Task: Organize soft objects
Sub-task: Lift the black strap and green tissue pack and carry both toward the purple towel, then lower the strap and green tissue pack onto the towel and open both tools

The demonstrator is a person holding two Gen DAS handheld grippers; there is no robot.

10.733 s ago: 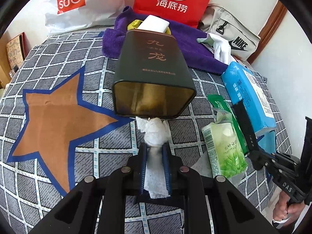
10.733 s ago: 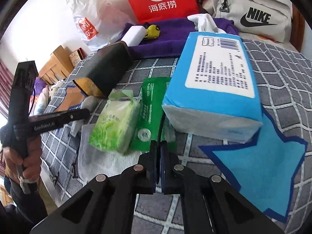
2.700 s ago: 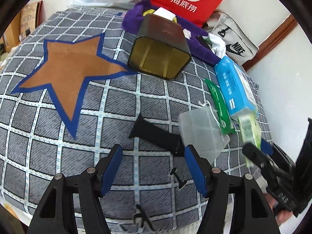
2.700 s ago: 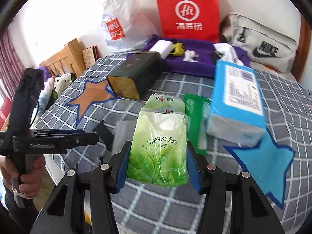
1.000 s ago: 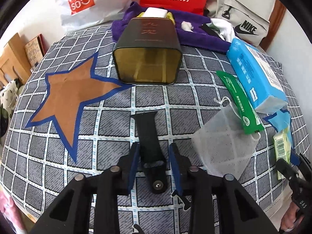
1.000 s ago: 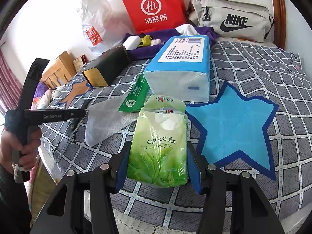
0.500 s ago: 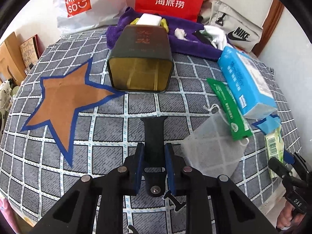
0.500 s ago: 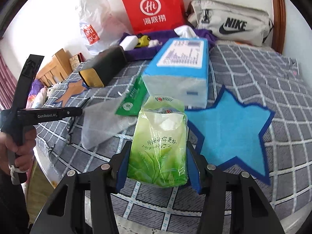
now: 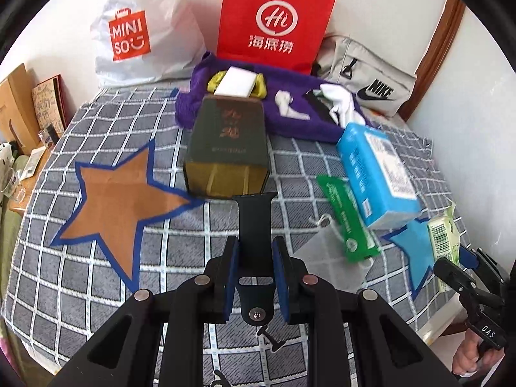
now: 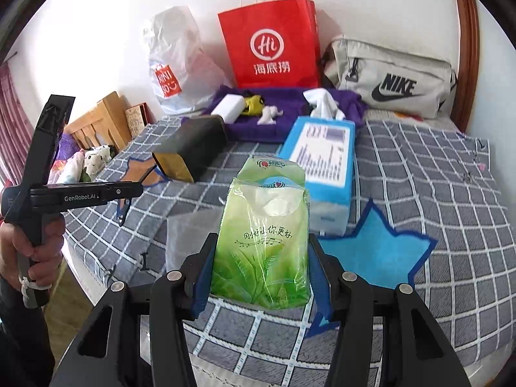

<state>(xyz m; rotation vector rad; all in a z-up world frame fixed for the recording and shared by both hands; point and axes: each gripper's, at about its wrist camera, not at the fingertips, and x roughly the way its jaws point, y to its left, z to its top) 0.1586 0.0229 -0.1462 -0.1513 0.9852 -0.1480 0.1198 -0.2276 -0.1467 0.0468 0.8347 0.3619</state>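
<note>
My left gripper [image 9: 255, 242] is shut on a black strap [image 9: 254, 219], which sticks forward, raised off the checked bedcover [image 9: 96, 277]. Ahead lies a dark tin box [image 9: 227, 148] on its side, its open end facing me. My right gripper [image 10: 262, 242] is shut on a green tissue pack [image 10: 262, 251], held above the bed over a blue star patch [image 10: 377, 254]. The left wrist view shows that pack [image 9: 443, 242] at the far right. A blue tissue pack [image 10: 322, 161], a flat green packet [image 9: 348, 222] and a translucent mesh bag [image 10: 190, 235] lie between the grippers.
A purple towel [image 9: 290, 113] at the back carries a white block [image 9: 235, 85] and white wads. Behind it stand a red paper bag [image 9: 274, 22], a white plastic bag [image 9: 142, 32] and a grey pouch [image 10: 393, 80]. An orange star patch [image 9: 119, 200] lies left. Wooden furniture [image 10: 96, 125] stands beyond the bed's edge.
The left jaws closed on the black strap and lifted it off the bedcover. Both grippers rose, the right one still holding the green pack.
</note>
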